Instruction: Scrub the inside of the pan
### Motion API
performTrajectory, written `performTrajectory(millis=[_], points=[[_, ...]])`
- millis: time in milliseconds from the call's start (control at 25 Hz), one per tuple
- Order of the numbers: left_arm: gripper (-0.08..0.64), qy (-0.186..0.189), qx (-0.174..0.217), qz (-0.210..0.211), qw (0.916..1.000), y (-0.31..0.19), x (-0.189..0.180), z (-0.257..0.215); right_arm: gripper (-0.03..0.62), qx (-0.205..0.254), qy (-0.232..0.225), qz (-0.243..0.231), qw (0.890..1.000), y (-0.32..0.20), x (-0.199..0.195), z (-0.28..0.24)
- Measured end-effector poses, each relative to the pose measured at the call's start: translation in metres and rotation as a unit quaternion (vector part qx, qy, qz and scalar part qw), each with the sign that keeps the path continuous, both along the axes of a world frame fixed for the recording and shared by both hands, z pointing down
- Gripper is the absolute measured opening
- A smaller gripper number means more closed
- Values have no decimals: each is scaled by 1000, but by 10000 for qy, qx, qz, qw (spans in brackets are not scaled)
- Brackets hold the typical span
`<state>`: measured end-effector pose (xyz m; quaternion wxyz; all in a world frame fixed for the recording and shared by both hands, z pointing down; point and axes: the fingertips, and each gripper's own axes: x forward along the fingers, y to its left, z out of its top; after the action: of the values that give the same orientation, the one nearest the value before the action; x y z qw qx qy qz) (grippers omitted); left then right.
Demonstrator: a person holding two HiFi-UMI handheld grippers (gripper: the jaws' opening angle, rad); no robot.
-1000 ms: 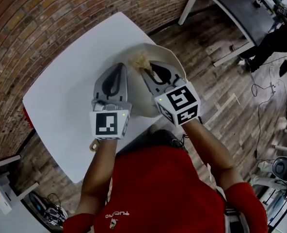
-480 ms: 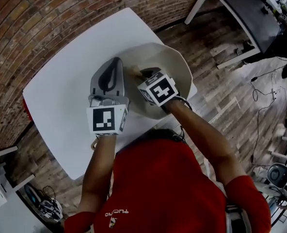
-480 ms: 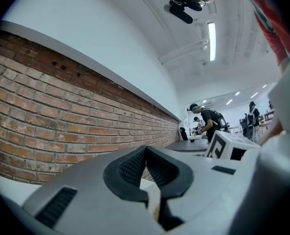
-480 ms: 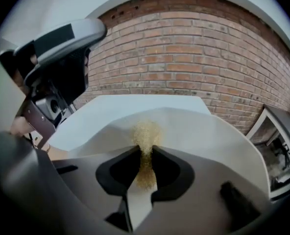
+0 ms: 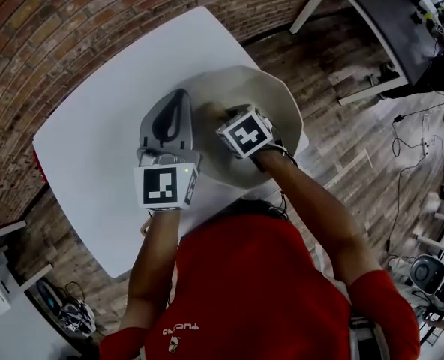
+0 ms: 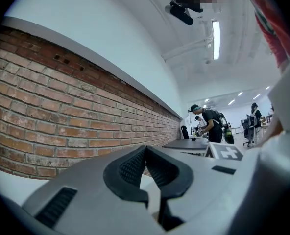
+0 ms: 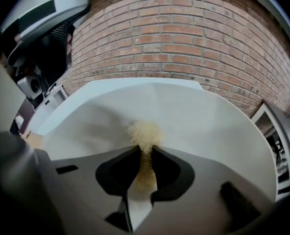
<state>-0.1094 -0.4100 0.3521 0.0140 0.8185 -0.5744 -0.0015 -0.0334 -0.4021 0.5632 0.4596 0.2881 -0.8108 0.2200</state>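
A cream pan (image 5: 274, 103) sits on the white table (image 5: 94, 141); its pale inside fills the right gripper view (image 7: 194, 116). My right gripper (image 7: 146, 148) is down inside the pan, shut on a tan fibrous scrubber (image 7: 145, 131) that sticks out past the jaw tips against the pan's inner wall. In the head view this gripper (image 5: 213, 115) points left, with its marker cube over the pan's middle. My left gripper (image 5: 178, 100) lies over the pan's left rim, tilted upward. Its jaws (image 6: 145, 150) meet at the tips with nothing showing between them.
A tan wooden end (image 5: 144, 226) pokes out at the table's near edge below the left gripper. A brick wall runs behind the table. A grey table (image 5: 372, 6) stands on the wooden floor at the back right. People (image 6: 211, 124) stand far off.
The right gripper has swung left and down into the pan with the scrubber, which its cube now mostly hides in the head view. The left gripper has hardly moved.
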Motion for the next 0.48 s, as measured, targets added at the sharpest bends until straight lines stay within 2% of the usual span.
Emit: performTrajectory(millis=[160,320,480], points=[[14,21,-48,34,10000,-3,2,3,75,255,196,313,9990,-27,27,-2],[14,47,-59,32,10000,-4,2,3,75,232,321,683,9969,-37,52,-6],[14,63,-69,10,10000,-4,0,4,75,194,180,506,9984,-25,42,-14]])
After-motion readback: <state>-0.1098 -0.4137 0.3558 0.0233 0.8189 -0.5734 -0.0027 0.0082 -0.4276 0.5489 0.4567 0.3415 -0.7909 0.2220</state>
